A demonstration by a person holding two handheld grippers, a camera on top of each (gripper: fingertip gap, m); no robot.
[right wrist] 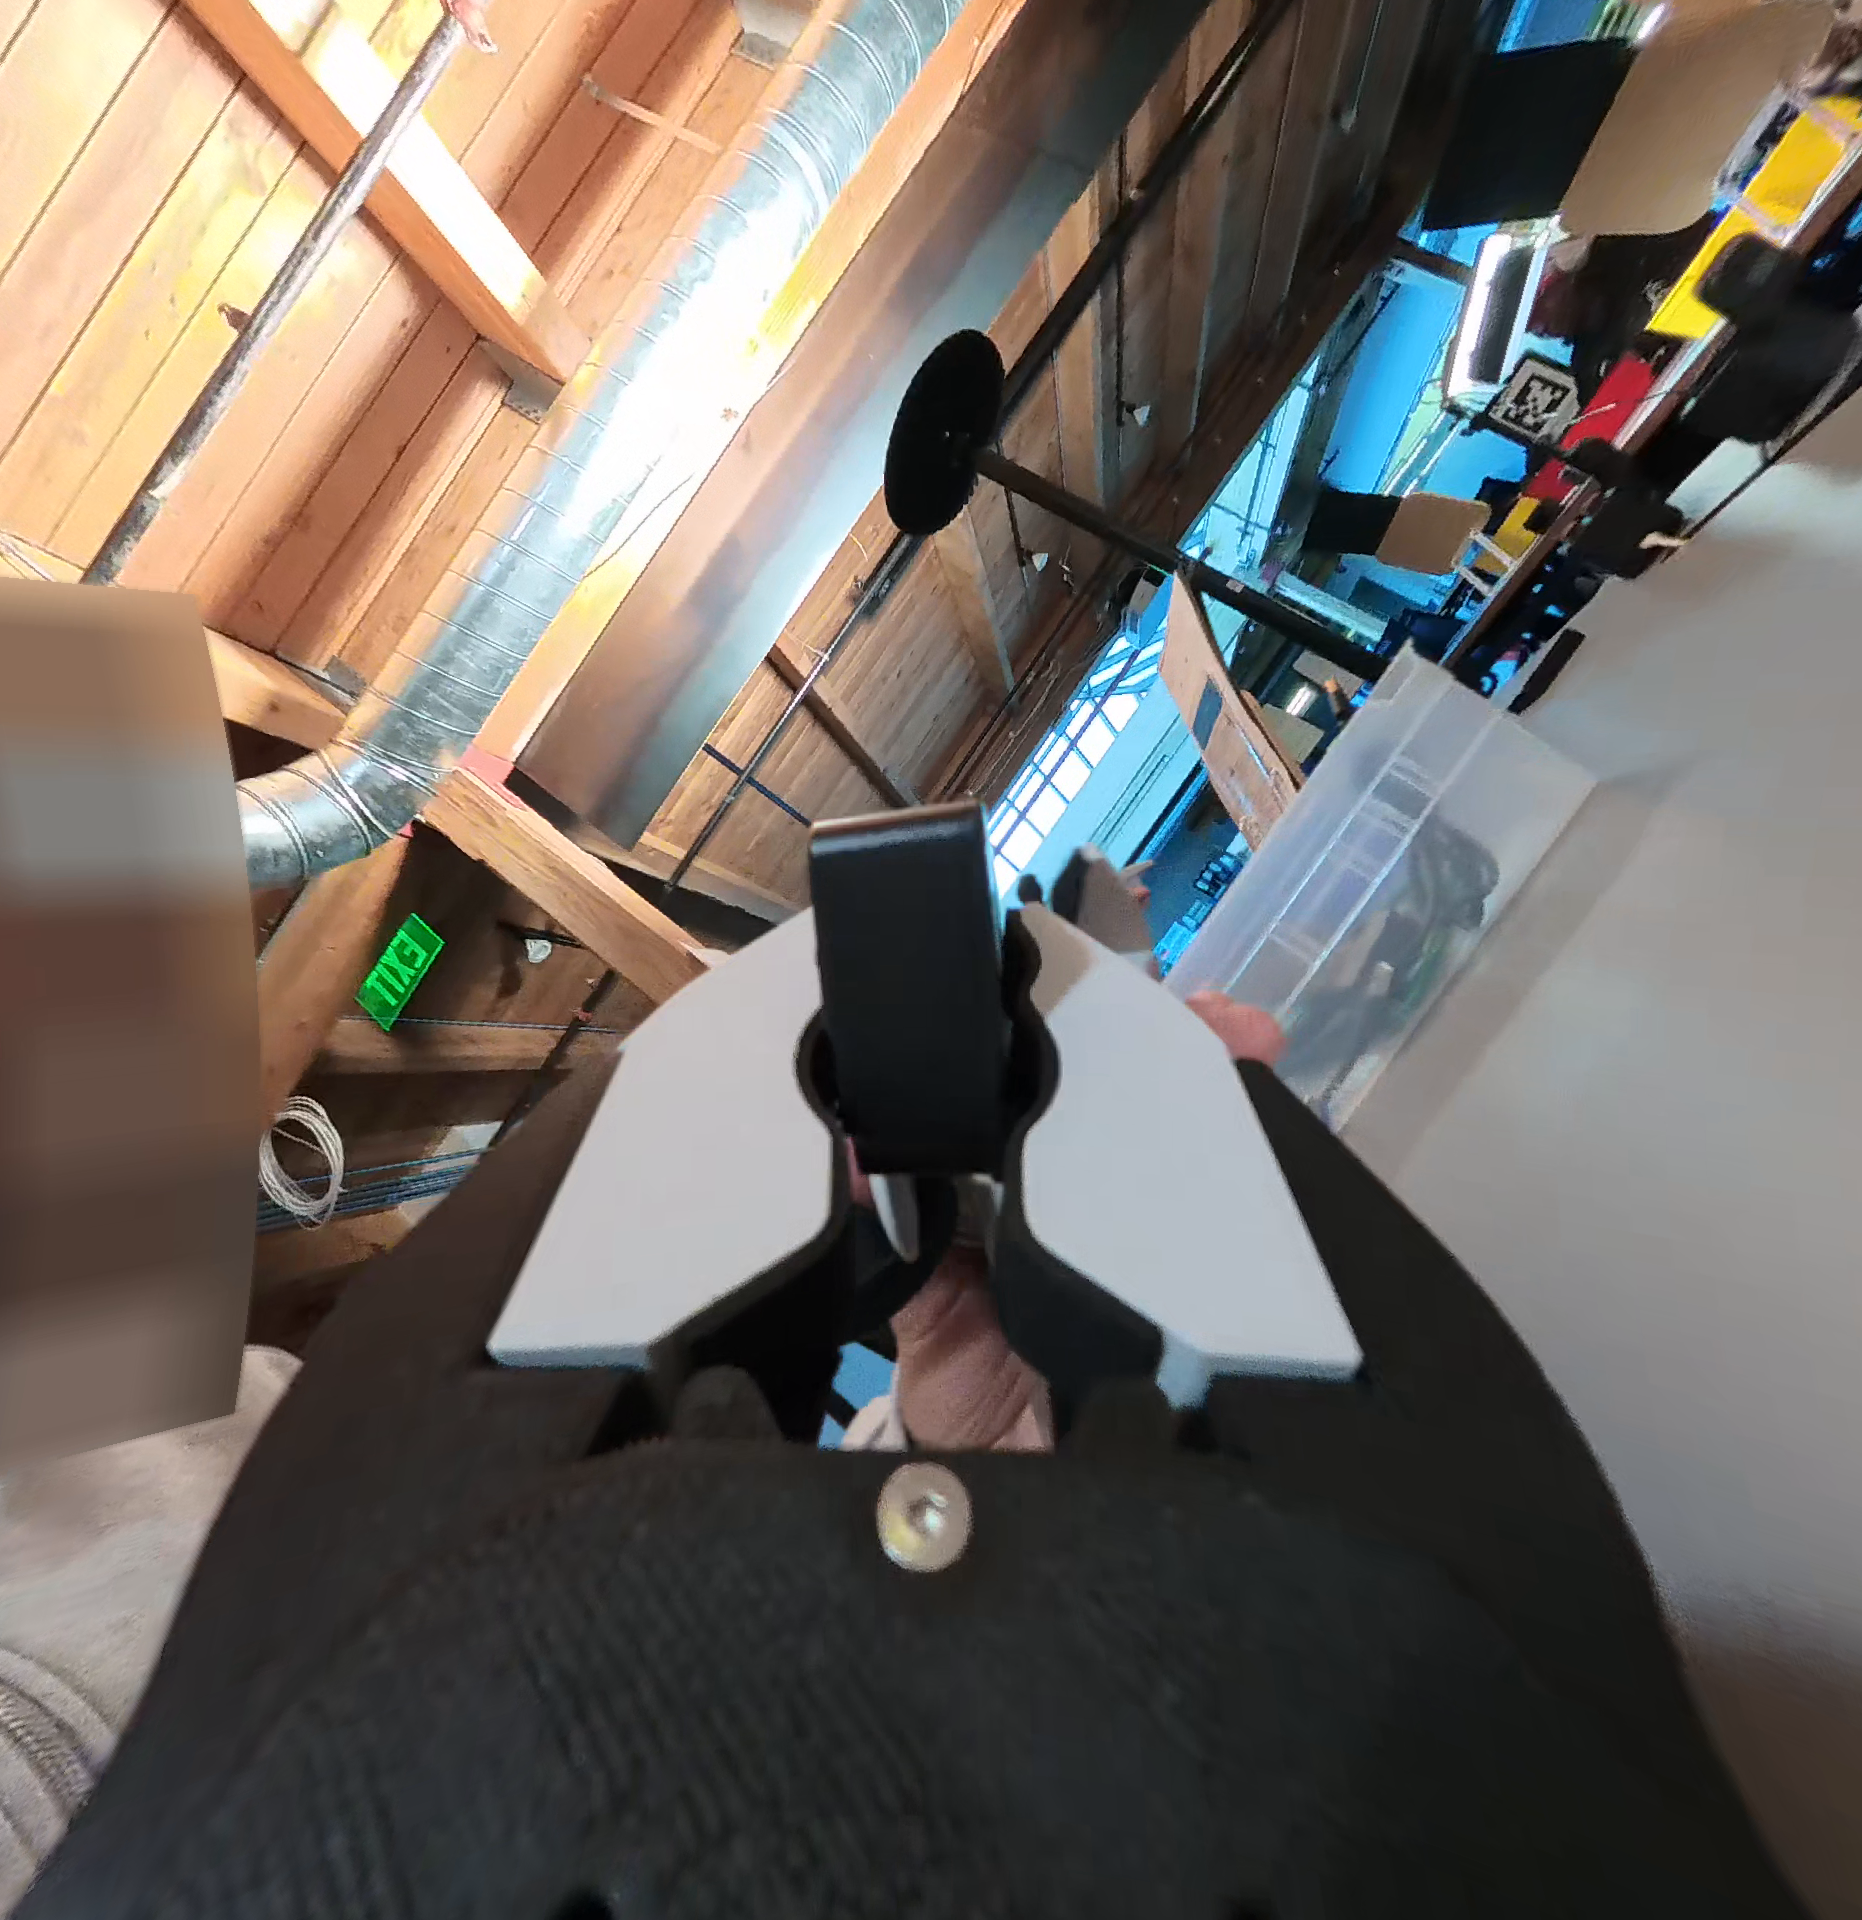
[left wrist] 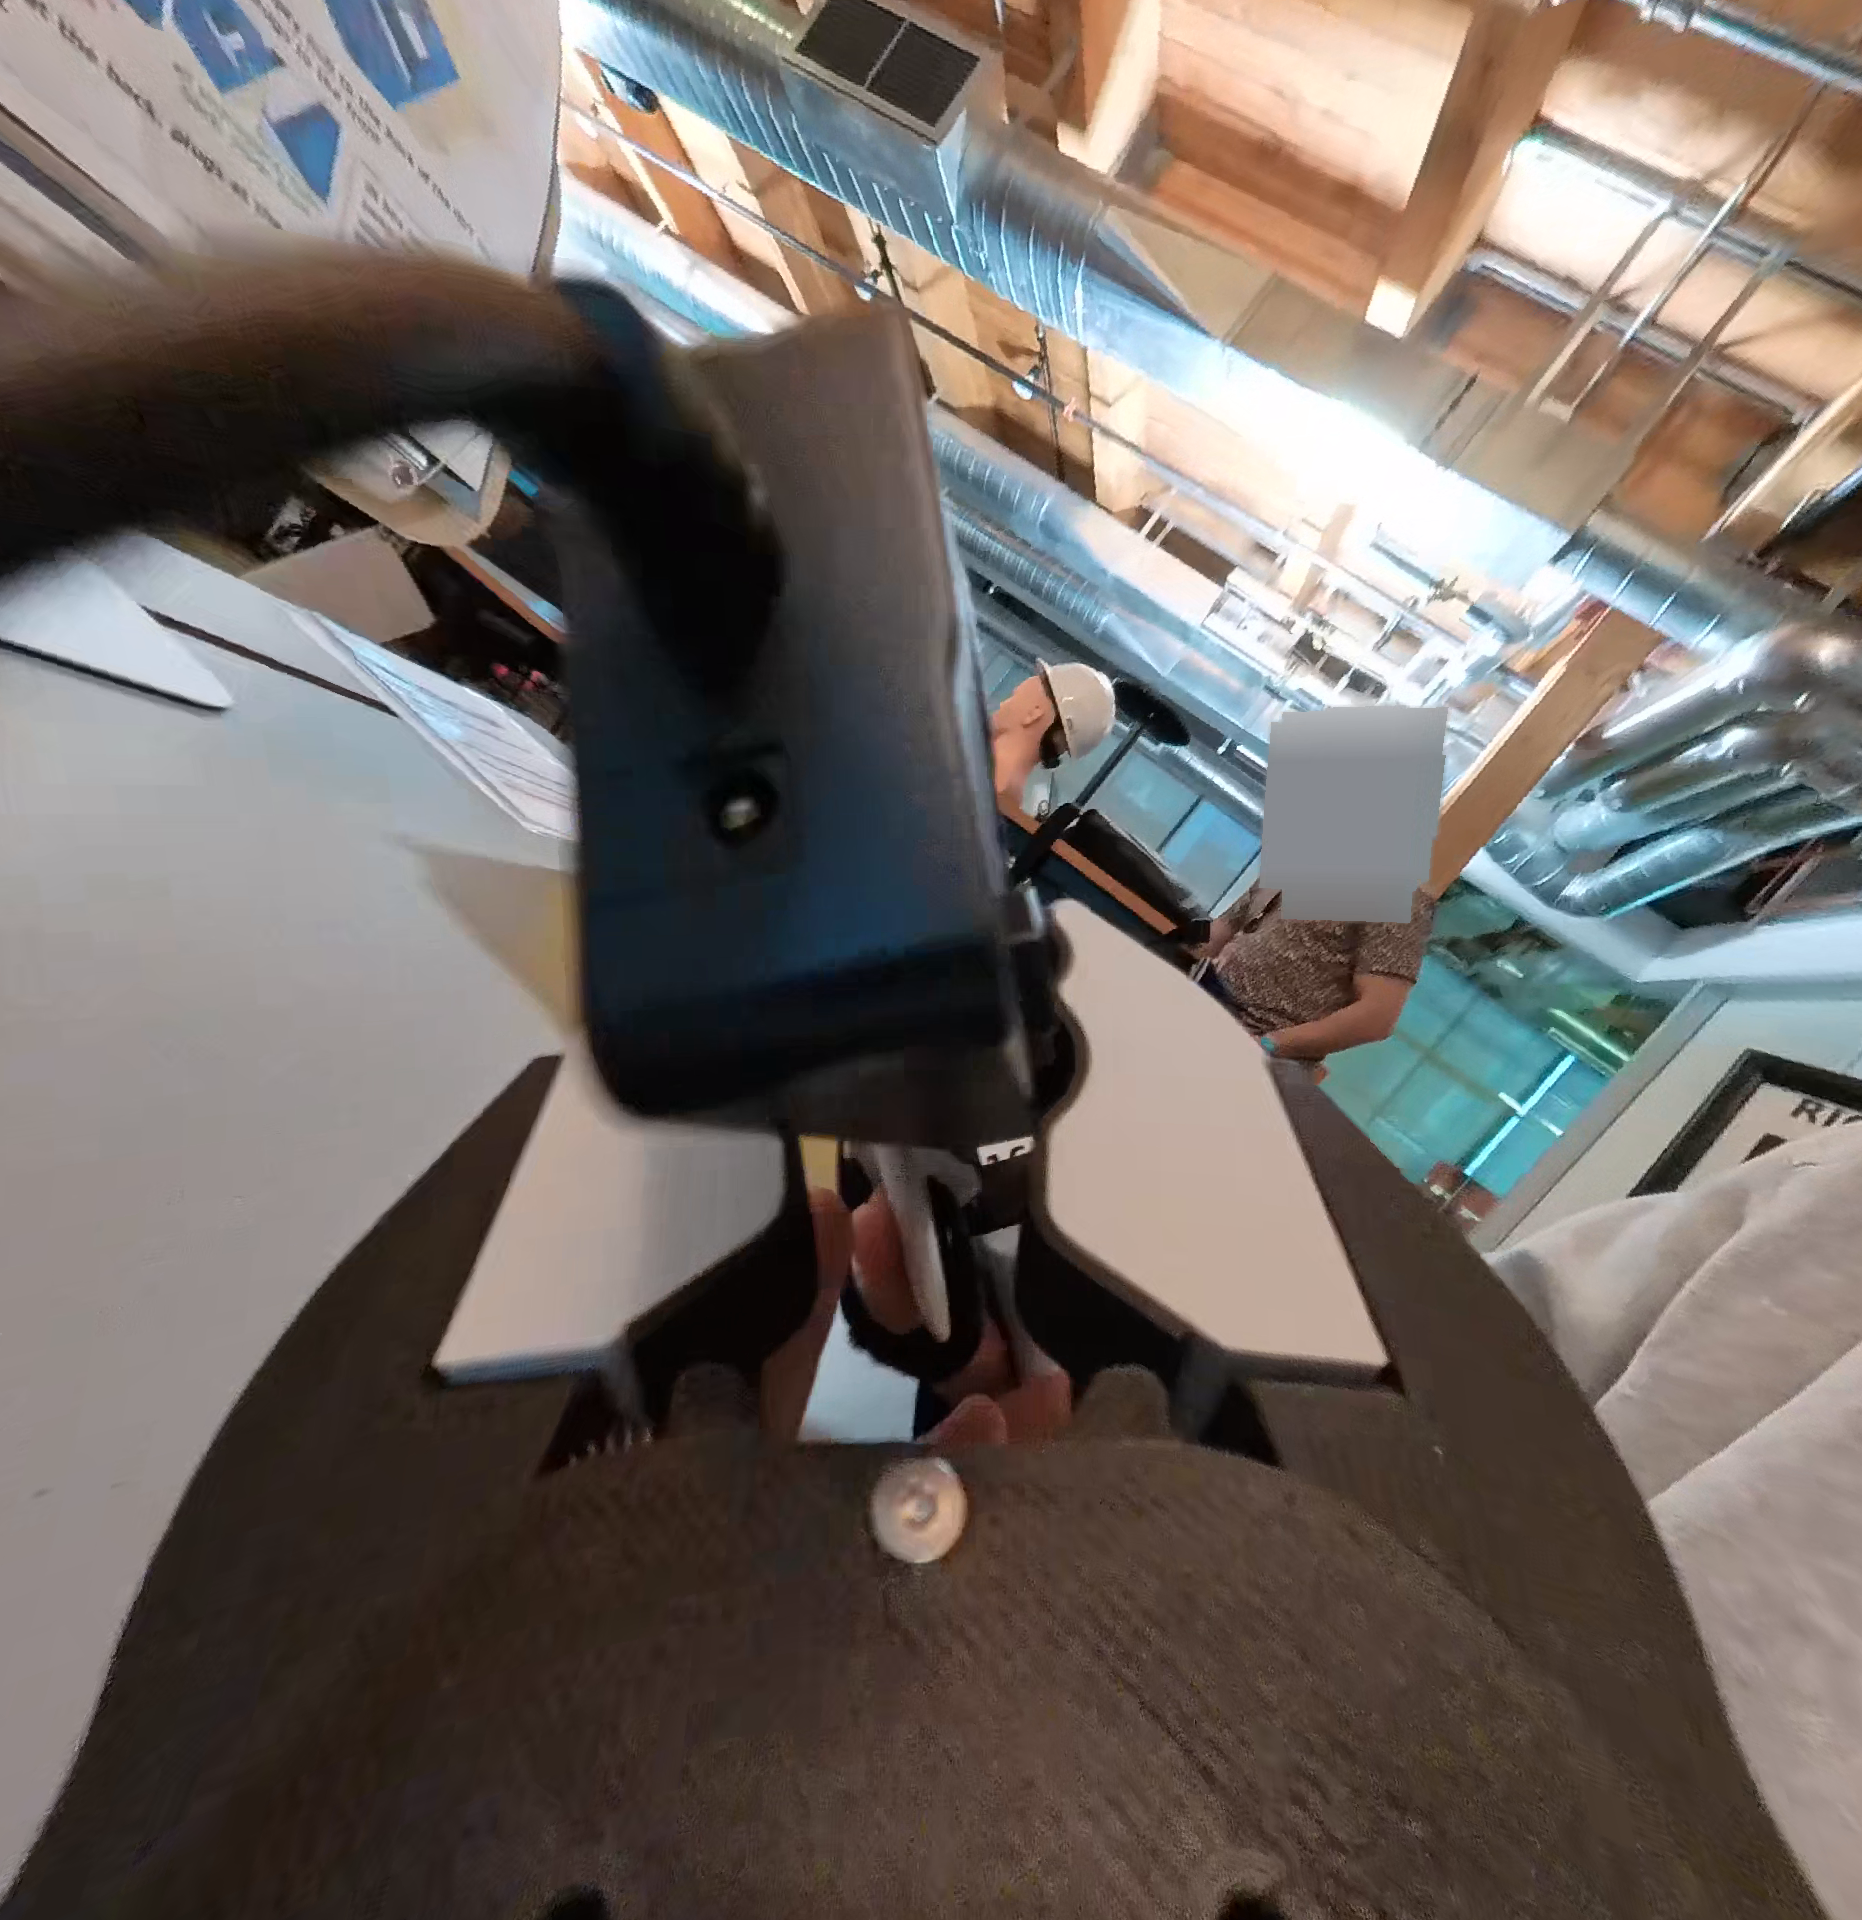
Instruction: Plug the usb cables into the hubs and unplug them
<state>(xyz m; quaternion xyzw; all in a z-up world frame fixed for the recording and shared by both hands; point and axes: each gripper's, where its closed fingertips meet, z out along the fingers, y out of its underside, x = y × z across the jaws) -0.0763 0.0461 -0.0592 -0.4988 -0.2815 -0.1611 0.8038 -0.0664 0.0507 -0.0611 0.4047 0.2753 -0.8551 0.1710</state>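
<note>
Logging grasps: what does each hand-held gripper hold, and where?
Left hand-held gripper: black cabled block, by its near end. Right hand-held gripper: flat black piece, near end too.

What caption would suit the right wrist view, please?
Right gripper shut on a black hub, raised toward the timber ceiling.

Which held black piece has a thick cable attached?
The bigger black block in the left hand-held gripper; the right hand-held gripper's slim black piece shows none.

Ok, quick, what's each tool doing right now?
Left tool: shut on the black hub, its cable trailing left.
Right tool: shut on a black connector.
</note>
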